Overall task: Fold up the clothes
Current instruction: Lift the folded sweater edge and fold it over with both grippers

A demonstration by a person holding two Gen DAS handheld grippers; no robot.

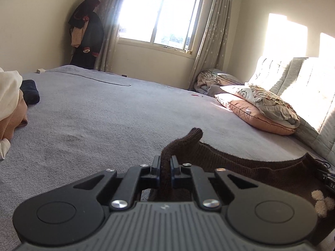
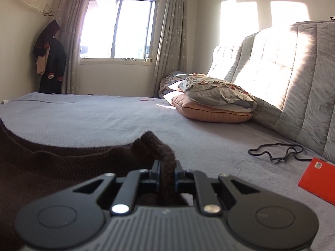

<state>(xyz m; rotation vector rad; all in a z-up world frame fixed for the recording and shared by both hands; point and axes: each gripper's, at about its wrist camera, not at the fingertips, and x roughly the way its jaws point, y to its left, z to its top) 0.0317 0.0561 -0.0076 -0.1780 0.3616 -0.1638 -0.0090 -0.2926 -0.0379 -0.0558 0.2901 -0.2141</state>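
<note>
A dark brown knitted sweater [image 1: 261, 167] lies on the grey bed [image 1: 94, 121], with a cream flower patch near its right edge in the left wrist view. My left gripper [image 1: 165, 163] is shut on a pinched fold of the sweater's edge, and the knit sticks up between the jaws. In the right wrist view the same brown sweater [image 2: 52, 167] spreads to the left. My right gripper [image 2: 167, 167] is shut on another raised fold of its edge.
Stacked pillows [image 2: 215, 102] and a padded grey headboard [image 2: 293, 79] stand on the right. A black cord [image 2: 276, 152] and a red booklet [image 2: 320, 179] lie on the bed [image 2: 104, 121]. Cream and orange clothes [image 1: 10, 108] and a dark rolled item [image 1: 30, 92] sit at the left. Dark coats [image 1: 88, 33] hang beside the window.
</note>
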